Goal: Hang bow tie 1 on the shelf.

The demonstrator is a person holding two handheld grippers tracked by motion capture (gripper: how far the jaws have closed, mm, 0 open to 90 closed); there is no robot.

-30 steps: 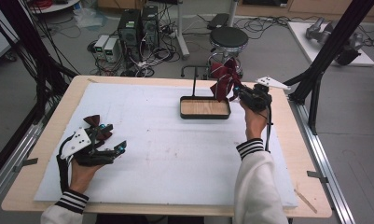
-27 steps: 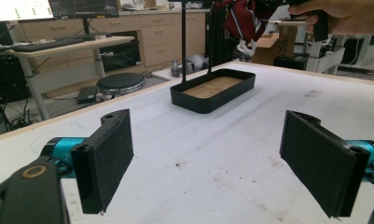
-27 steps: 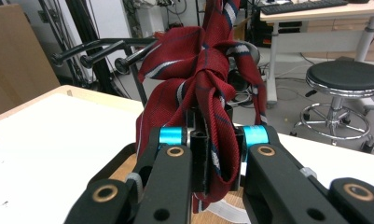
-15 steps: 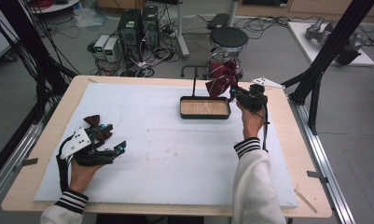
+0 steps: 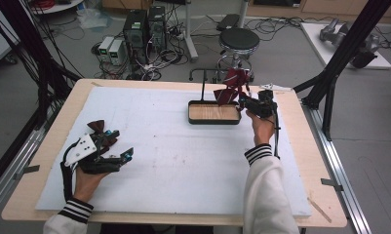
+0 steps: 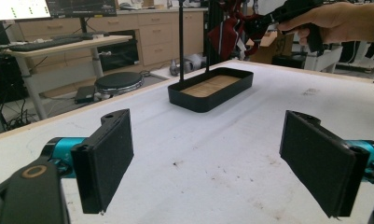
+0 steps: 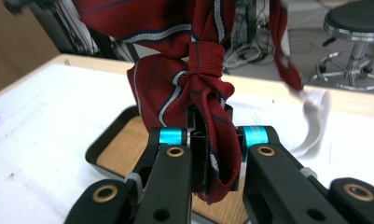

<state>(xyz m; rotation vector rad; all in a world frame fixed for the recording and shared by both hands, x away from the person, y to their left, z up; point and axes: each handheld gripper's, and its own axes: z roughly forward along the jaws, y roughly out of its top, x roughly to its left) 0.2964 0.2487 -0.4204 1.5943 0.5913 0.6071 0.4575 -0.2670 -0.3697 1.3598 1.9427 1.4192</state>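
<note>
Striped woven bow tie (image 7: pixel 194 88) — knotted, pinched in right tongs (image 7: pixel 216 161).

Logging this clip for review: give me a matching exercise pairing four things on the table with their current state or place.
Column one:
1. right claw
2. left claw
3. black tray
4. bow tie

Column two:
A. lies on the white mat beside the open claw
B. shut on the striped red tie
C. open, nothing between its pads
D. sits at the far side of the mat, wooden floor bare

Pairs: 1-B, 2-C, 3-D, 4-A
</note>
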